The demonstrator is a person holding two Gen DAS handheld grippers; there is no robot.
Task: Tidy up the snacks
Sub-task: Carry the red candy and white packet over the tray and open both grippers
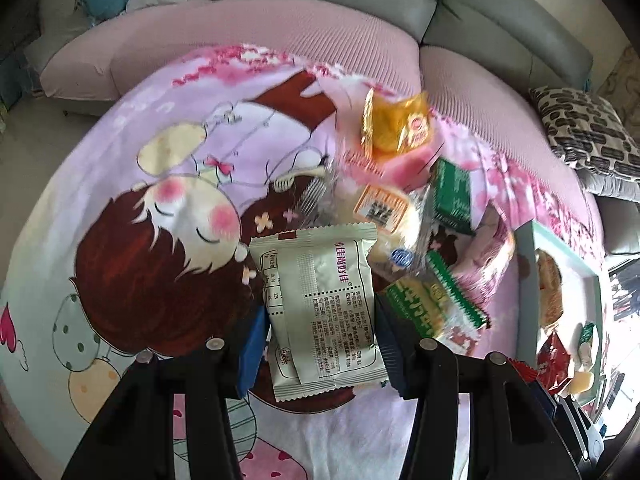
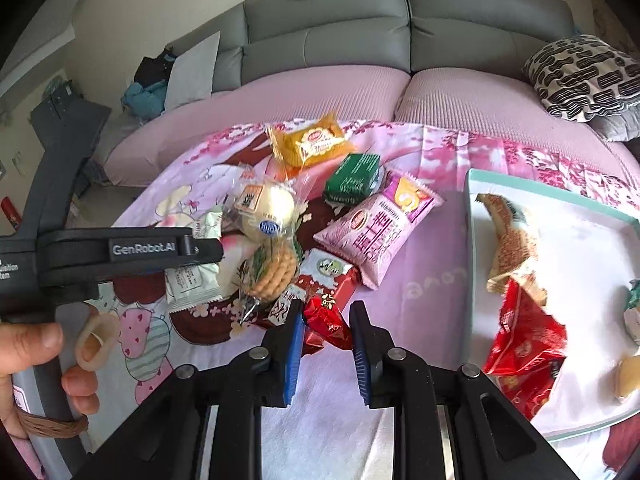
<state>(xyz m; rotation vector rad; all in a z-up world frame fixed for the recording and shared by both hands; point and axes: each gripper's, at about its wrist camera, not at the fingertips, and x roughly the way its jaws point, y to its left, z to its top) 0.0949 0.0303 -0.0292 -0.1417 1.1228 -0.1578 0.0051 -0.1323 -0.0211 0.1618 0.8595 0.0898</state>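
Observation:
My left gripper [image 1: 318, 320] is shut on a cream-white snack packet [image 1: 320, 308], its blue pads [image 1: 254, 344] pressing both long edges, lifted above the cartoon blanket [image 1: 160, 200]. In the right wrist view my right gripper [image 2: 326, 312] is shut on a small red packet [image 2: 326, 324], just over the blanket and left of the teal-rimmed white tray [image 2: 472, 240]. Loose snacks lie beyond it: an orange packet [image 2: 308, 146], a green packet [image 2: 352, 180], a pink packet [image 2: 380, 228], a wrapped bun [image 2: 268, 208] and wrapped biscuits [image 2: 276, 272]. The tray holds a red bag [image 2: 524, 356] and a beige packet [image 2: 512, 240].
A person's hand [image 2: 32, 344] grips the left device's black body [image 2: 120, 252] at the left of the right wrist view. A grey sofa [image 2: 360, 32] with pink seat covers runs behind the blanket. A black-and-white patterned cushion [image 2: 580, 76] sits at the far right.

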